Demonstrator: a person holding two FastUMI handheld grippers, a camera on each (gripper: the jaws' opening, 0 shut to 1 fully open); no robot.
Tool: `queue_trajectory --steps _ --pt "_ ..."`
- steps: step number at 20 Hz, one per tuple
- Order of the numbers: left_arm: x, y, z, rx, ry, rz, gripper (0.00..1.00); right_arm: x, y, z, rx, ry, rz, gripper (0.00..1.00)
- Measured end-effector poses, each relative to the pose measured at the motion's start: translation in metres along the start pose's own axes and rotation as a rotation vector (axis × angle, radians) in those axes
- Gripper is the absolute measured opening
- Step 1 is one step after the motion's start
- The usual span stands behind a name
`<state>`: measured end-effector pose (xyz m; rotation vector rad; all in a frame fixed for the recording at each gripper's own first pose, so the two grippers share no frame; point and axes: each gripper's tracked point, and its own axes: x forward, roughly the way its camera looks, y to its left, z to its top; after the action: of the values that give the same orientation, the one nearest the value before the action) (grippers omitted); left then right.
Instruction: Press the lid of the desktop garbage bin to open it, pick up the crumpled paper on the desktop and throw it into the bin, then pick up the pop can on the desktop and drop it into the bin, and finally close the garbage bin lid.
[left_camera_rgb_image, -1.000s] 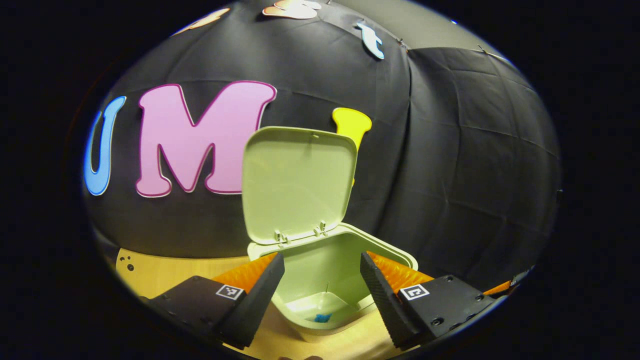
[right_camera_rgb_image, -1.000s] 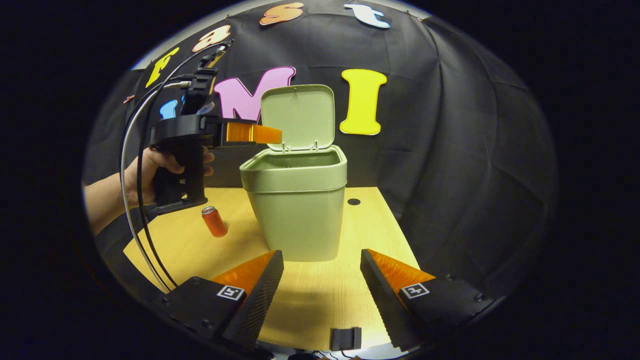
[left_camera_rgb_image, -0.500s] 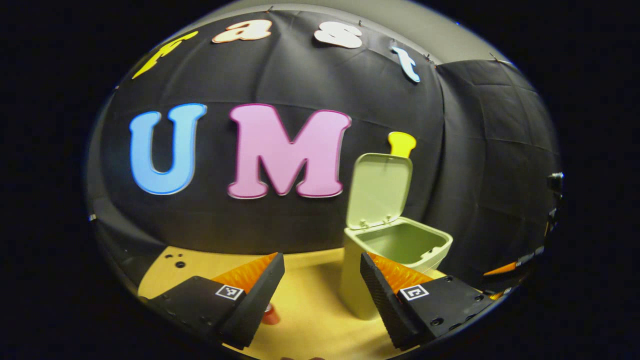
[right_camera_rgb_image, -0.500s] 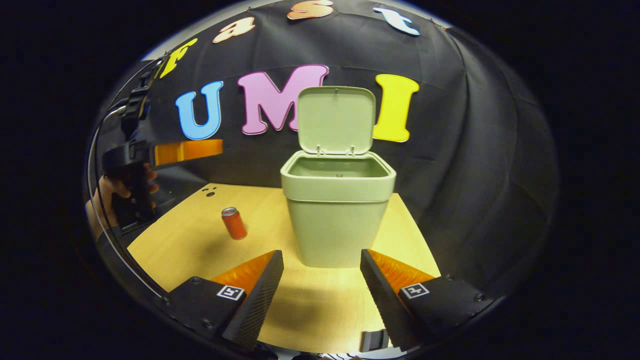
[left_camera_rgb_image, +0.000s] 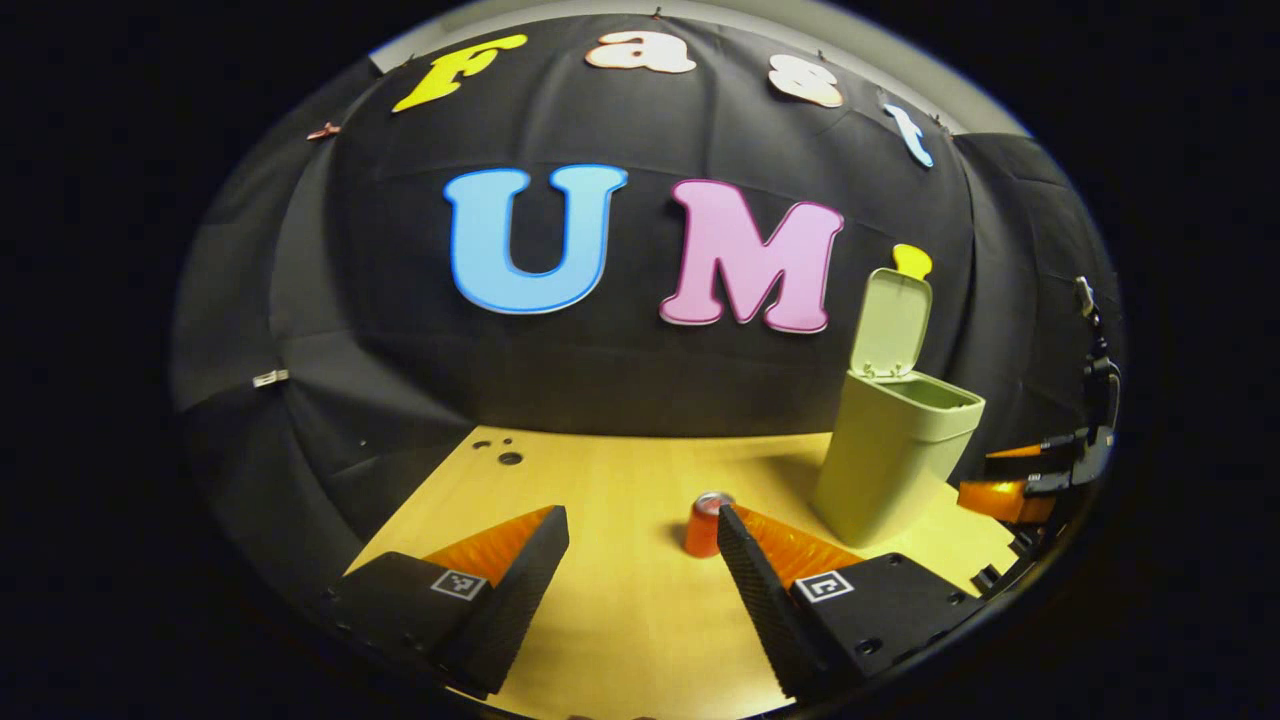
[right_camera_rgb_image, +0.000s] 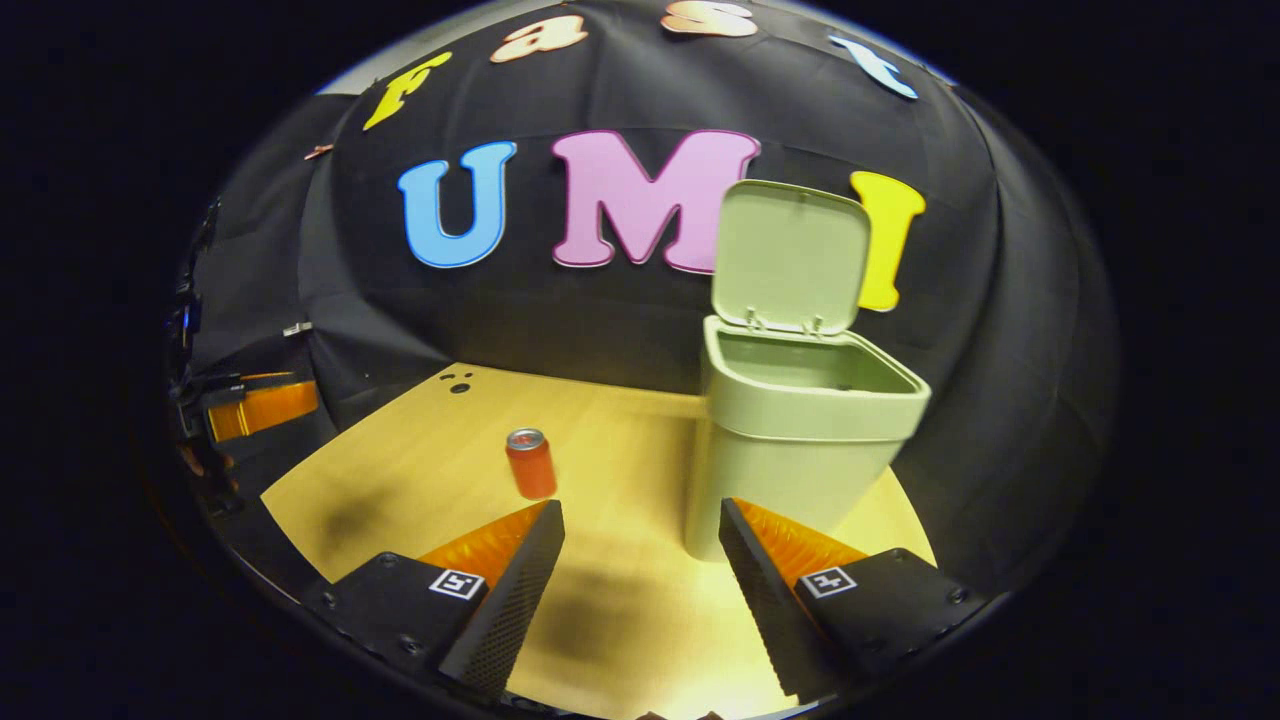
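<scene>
My left hand-held gripper (left_camera_rgb_image: 640, 560) hangs released above the counter (left_camera_rgb_image: 600, 480), nothing between its spread fingers. The orange pop can (left_camera_rgb_image: 704, 523) stands upright on the counter, just ahead of that gripper's right finger. The pale green garbage bin (left_camera_rgb_image: 895, 455) stands further right, its lid (left_camera_rgb_image: 890, 322) tipped up. My right hand-held gripper (right_camera_rgb_image: 640, 570) is likewise released and empty, with the can to the front-left and the bin to the front-right of it.
</scene>
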<state>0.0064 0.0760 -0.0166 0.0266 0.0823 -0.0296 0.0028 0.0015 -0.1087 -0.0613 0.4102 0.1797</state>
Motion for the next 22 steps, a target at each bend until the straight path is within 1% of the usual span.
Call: queue_trajectory --steps 4,7,10,13,16,19,22 --pt "-0.015 0.041 -0.023 -0.049 0.035 0.075 0.96 0.035 0.055 0.003 -0.062 -0.009 0.093 0.98" --pt "-0.016 0.059 -0.036 -0.081 0.067 0.136 0.96 0.068 0.093 -0.008 -0.088 0.005 0.183 0.98" --pt "-0.019 0.070 -0.044 -0.094 0.093 0.193 0.96 0.109 0.120 -0.027 -0.128 0.032 0.243 0.98" --pt "-0.023 0.080 -0.058 -0.101 0.141 0.249 0.96 0.146 0.139 -0.044 -0.133 0.072 0.294 0.99" --pt "-0.027 0.085 -0.069 -0.104 0.179 0.289 0.96 0.183 0.142 -0.060 -0.166 0.095 0.290 0.98" --pt "-0.030 0.090 -0.085 -0.130 0.227 0.327 0.96 0.213 0.139 -0.072 -0.135 0.121 0.277 0.98" --pt "-0.026 0.093 -0.098 -0.169 0.258 0.366 0.96 0.238 0.134 -0.086 -0.141 0.147 0.264 0.98"
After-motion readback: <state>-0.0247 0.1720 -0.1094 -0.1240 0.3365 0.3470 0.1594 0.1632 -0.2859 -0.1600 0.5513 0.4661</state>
